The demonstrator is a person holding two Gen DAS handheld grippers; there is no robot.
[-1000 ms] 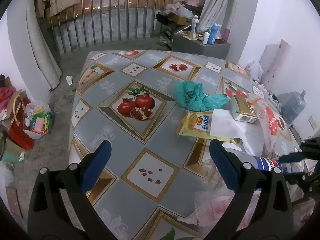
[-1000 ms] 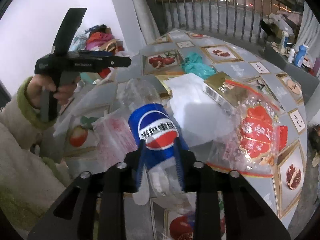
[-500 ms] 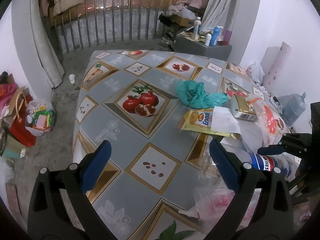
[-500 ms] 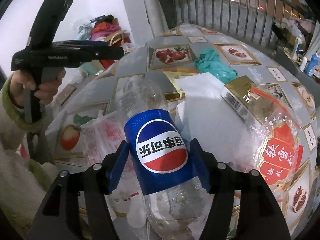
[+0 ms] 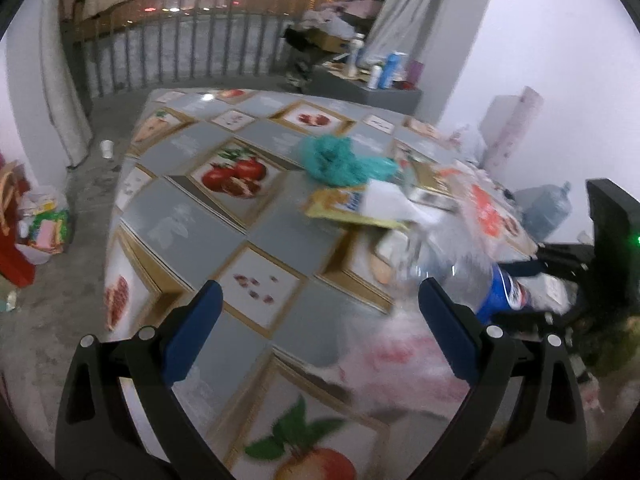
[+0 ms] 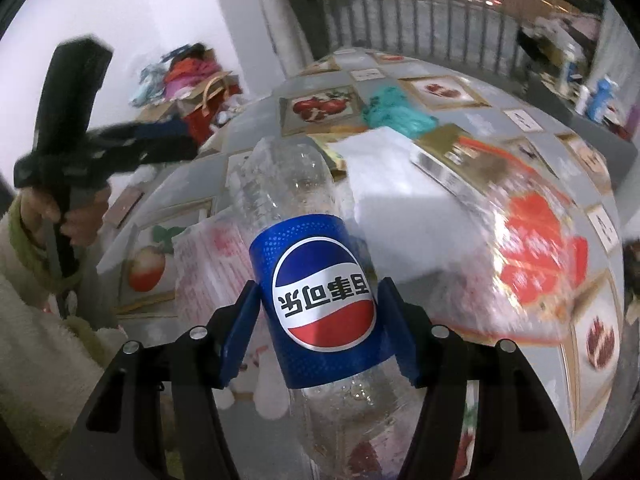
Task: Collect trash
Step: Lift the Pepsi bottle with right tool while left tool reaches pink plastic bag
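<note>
A clear, crumpled plastic bottle with a blue label bearing a red, white and blue round logo point(image 6: 320, 296) is seen between the blue-padded fingers of the right gripper point(image 6: 320, 332), the label turned upside down toward the camera. The right gripper's jaws are closing at this moment; its two pads point(image 6: 240, 336) are set against the two sides of the label, so the bottle is grasped across its middle. The bottle is held above a heap of trash at the near end of a table covered with a grey and gold fruit-patterned cloth point(image 5: 280, 240). In the left wrist view the same bottle point(image 5: 472, 276) is found just beyond the right-hand pad of the left gripper point(image 5: 316, 332), whose jaws are spread wide with only the tablecloth between them; nothing is gripped by it. Beneath and around the bottle a thin pink-printed plastic bag point(image 6: 208, 264) is spread on the cloth. Farther along the table a crumpled teal plastic bag point(image 5: 340, 160) is lying, and near it a yellow snack packet point(image 5: 340, 208) is partly covered by a white sheet of paper point(image 6: 392, 184). Beside the paper a gold carton with a barcode point(image 6: 448, 156) and a clear wrapper with red printing point(image 6: 536, 248) are resting. In the right wrist view the left gripper's black handle is clasped by a hand point(image 6: 68, 216) coming out of a fleecy cream sleeve with a green cuff point(image 6: 24, 248).
</note>
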